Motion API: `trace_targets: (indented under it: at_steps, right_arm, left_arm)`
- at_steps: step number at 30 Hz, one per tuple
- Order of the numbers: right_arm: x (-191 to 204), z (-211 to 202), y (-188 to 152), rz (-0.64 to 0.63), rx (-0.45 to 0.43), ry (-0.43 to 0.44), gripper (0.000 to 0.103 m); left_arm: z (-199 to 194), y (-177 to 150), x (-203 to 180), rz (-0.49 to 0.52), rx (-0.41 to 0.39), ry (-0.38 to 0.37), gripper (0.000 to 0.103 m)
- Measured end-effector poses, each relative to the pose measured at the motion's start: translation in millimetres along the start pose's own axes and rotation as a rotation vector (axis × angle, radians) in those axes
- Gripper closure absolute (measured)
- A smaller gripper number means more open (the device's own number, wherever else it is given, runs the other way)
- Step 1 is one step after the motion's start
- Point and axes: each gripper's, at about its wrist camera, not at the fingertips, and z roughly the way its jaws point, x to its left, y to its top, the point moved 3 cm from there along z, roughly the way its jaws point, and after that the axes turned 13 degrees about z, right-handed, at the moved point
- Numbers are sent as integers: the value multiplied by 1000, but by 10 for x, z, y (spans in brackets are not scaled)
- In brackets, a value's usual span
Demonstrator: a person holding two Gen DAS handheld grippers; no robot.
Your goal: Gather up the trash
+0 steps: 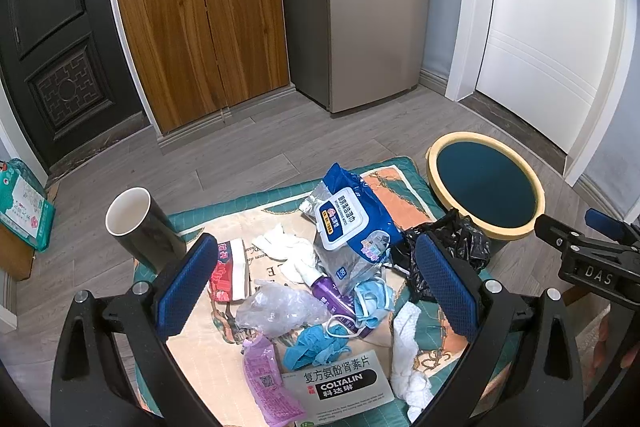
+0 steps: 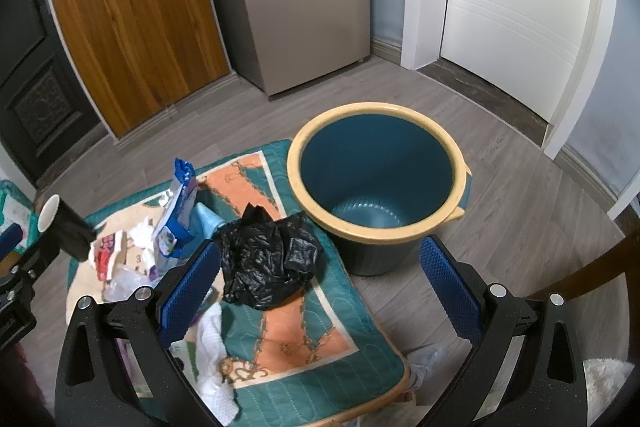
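We see a patterned mat (image 2: pixel 288 343) spread on the grey wood floor, with a teal bucket (image 2: pixel 380 187) with a yellow rim standing empty just off its far right corner. The trash lies heaped on the mat: a crumpled black plastic bag (image 2: pixel 268 263) nearest the bucket, then a blue wet-wipes pack (image 1: pixel 352 223), a dark paper cup (image 1: pixel 140 227) at the left edge, a Coltalin medicine box (image 1: pixel 340 387), and what looks like a face mask (image 1: pixel 372 301), though it is bunched up. Our left gripper (image 1: pixel 316 287) hangs over the pile and our right gripper (image 2: pixel 320 291) between bag and bucket, each with its blue fingers spread wide and gripping nothing.
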Motion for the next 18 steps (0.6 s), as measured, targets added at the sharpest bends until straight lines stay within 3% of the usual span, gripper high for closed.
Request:
trace_targets:
  at_steps: [9,18]
  right_arm:
    - [-27,116,-16,-28,-14,-73,4]
    - [-72,64,-26,-27,-19,-100,4]
  left_arm:
    - [89,17,4,38,-8,55,6]
    - [39,23,32,30,-15,36,6]
